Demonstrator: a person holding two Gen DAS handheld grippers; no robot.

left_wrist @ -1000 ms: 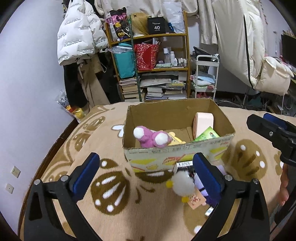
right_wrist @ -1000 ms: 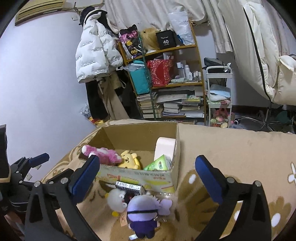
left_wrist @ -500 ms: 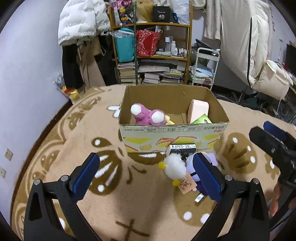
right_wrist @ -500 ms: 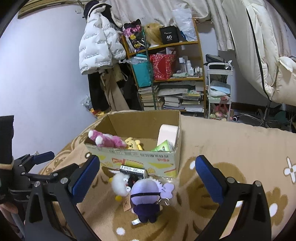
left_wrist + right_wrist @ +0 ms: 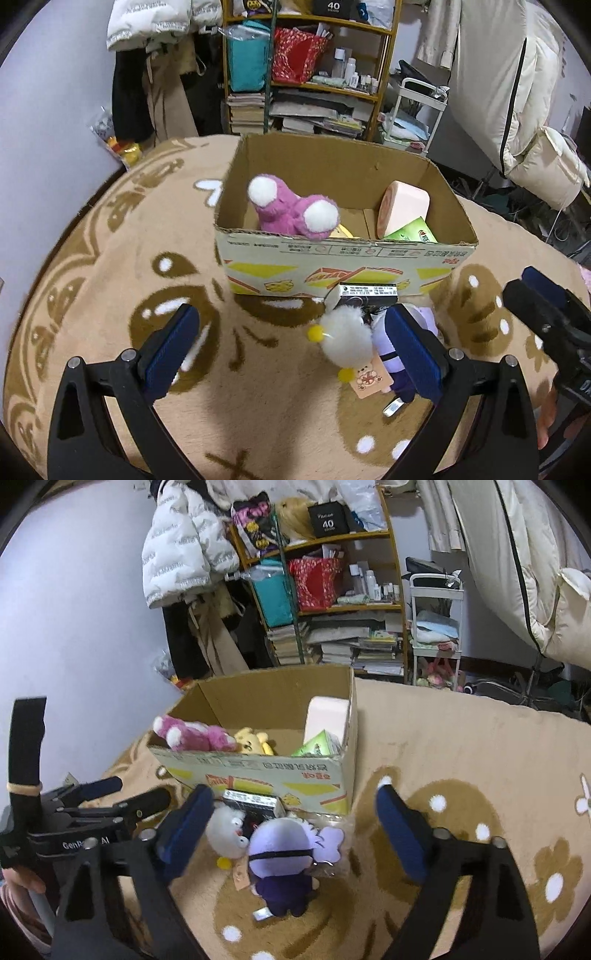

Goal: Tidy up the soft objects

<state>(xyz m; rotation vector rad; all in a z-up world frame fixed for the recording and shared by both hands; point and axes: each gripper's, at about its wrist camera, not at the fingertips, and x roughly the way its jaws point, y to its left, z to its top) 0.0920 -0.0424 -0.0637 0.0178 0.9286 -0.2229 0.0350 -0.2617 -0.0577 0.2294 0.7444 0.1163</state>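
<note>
Plushies (image 5: 280,864) lie near the box (image 5: 258,775); right gripper (image 5: 291,827) (jaws apart, just closing) straddles the purple one; left gripper (image 5: 291,343) gapes empty, so clamping looks next.

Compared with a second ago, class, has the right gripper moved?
Yes. The right gripper has come down toward the purple plush before the cardboard box, jaws just narrowing, empty.

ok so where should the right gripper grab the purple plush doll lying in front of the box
Probably across the round head of the purple plush doll, coming from above. It lies flat on the rug with its head towards the cardboard box, and the head is its widest, softest part. The right gripper, whose jaws have just been closing, is open around it. Keep clear of the white fluffy toy touching its left side.
</note>
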